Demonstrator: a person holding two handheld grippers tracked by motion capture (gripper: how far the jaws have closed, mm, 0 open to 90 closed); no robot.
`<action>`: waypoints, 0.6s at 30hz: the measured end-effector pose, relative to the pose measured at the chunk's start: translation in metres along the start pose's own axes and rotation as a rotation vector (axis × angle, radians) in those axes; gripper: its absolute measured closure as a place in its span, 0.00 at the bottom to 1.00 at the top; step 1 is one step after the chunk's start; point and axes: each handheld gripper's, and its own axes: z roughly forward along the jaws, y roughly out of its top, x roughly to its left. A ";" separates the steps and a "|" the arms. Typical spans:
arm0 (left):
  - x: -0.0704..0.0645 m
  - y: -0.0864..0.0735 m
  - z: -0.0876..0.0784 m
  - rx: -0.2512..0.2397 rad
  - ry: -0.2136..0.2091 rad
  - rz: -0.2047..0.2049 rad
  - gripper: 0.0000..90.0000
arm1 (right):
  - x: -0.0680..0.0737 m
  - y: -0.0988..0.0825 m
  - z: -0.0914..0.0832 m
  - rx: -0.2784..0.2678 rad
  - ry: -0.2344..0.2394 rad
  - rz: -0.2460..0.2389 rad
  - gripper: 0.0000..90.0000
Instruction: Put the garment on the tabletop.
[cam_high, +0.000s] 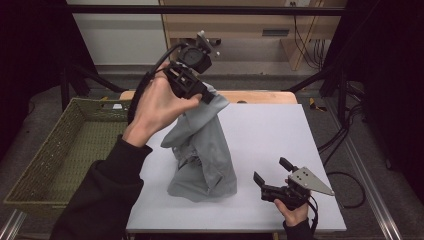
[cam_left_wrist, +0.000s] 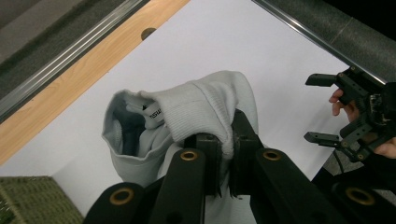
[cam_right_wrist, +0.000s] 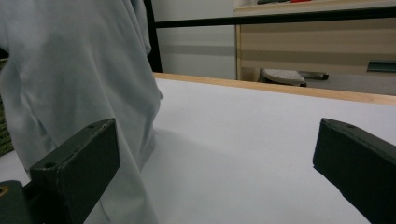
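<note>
A light grey garment hangs from my left gripper, which is shut on its ribbed edge and holds it up above the table; its lower part still rests bunched on the white table top. In the left gripper view the ribbed cuff is pinched between the jaws, and a small label shows inside the opening. My right gripper stands open low near the table's front right, with nothing between its fingers. The garment hangs just to the left of it.
A green woven basket stands left of the table. A wooden strip borders the table's far edge. Black frame posts and cables run along the right side. A wooden cabinet stands behind the table.
</note>
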 end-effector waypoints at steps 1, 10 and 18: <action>0.000 -0.001 0.005 -0.001 -0.004 0.006 0.94 | 0.000 0.000 -0.001 0.004 0.002 0.011 0.01; -0.004 -0.014 0.044 0.007 -0.067 0.014 0.94 | -0.001 0.000 -0.001 -0.004 0.000 0.000 0.01; -0.004 -0.035 0.088 0.040 -0.113 0.028 0.94 | -0.002 0.000 -0.002 0.003 0.002 0.009 0.01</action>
